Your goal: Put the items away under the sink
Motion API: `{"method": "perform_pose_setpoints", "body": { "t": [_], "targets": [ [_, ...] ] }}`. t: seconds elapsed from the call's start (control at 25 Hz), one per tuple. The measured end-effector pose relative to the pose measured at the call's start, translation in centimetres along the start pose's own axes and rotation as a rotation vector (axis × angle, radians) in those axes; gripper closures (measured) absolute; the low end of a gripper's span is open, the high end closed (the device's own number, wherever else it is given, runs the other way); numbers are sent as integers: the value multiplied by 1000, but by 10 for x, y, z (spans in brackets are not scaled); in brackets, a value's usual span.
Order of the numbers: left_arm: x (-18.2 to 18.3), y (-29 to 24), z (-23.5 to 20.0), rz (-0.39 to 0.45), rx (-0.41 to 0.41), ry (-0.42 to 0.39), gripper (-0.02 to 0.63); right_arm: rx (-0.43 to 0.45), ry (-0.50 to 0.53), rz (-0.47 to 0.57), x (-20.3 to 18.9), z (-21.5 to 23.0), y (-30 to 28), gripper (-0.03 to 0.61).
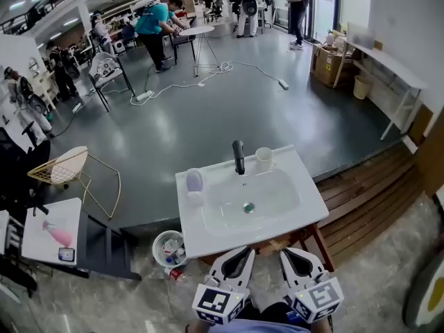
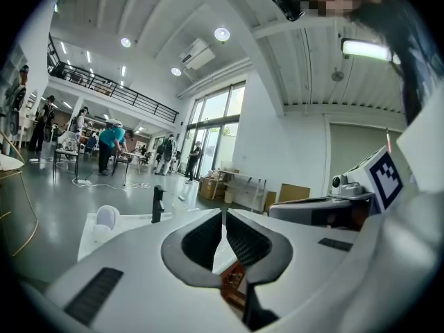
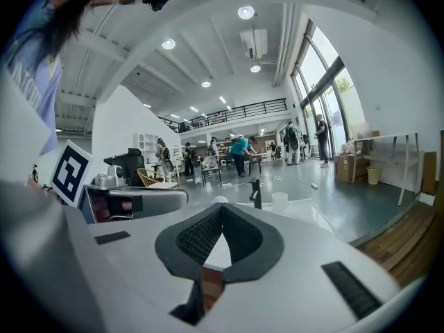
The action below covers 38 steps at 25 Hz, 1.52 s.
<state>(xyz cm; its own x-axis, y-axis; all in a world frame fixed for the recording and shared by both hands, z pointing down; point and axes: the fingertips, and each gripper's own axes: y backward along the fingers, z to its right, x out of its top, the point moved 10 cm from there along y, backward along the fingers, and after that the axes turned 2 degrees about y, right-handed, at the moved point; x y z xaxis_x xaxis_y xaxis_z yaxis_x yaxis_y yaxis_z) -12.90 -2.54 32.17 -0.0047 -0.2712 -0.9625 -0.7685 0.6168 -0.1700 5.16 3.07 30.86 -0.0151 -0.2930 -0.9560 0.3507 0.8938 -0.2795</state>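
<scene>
While both tongs hang short of the basin, progress: nothing looks put away yet, so by my reading every step is left.
Left tongs (image 1: 244, 251): closed, tips meeting, nothing between them.
Right tongs (image 1: 286, 254): closed as well, empty.
Items: cup (image 1: 263, 157) just right of the tap (image 1: 238, 157); lilac thing (image 1: 194, 180) near the left rim; both on top of the sink (image 1: 208, 238).
Under the sink: hidden by the basin from above; only wooden legs (image 1: 313, 238) show.
Sink: white, glossy, with a rounded rectangular bowl.
Tap: matt black, straight post.
Cup: pale, plain, slightly tapered.
Lilac thing: smooth, domed; what it is I cannot tell.
Bin (image 1: 168, 247): round, pale, holding rubbish, on the floor by the sink's left corner.
</scene>
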Motion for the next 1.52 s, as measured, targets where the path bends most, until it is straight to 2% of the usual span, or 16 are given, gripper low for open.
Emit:
{"method": "perform_pose_setpoints", "body": {
  "t": [0.36, 0.6, 1.04, 1.24, 1.52],
  "targets": [
    [3, 0, -27, 8, 70, 15, 595, 77, 9, 5, 8, 7, -37, 563],
    [6, -18, -39, 16, 110, 19, 595, 130, 43, -12, 10, 22, -65, 563],
    [22, -105, -67, -9, 175, 32, 594, 190, 93, -32, 33, 110, -138, 563],
    [21, -154, -68, -43, 137, -15, 594, 200, 107, -41, 47, 148, -173, 561],
    [11, -206, -70, -126, 140, 14, 594, 207, 114, -112, 37, 197, -212, 561]
  ]
}}
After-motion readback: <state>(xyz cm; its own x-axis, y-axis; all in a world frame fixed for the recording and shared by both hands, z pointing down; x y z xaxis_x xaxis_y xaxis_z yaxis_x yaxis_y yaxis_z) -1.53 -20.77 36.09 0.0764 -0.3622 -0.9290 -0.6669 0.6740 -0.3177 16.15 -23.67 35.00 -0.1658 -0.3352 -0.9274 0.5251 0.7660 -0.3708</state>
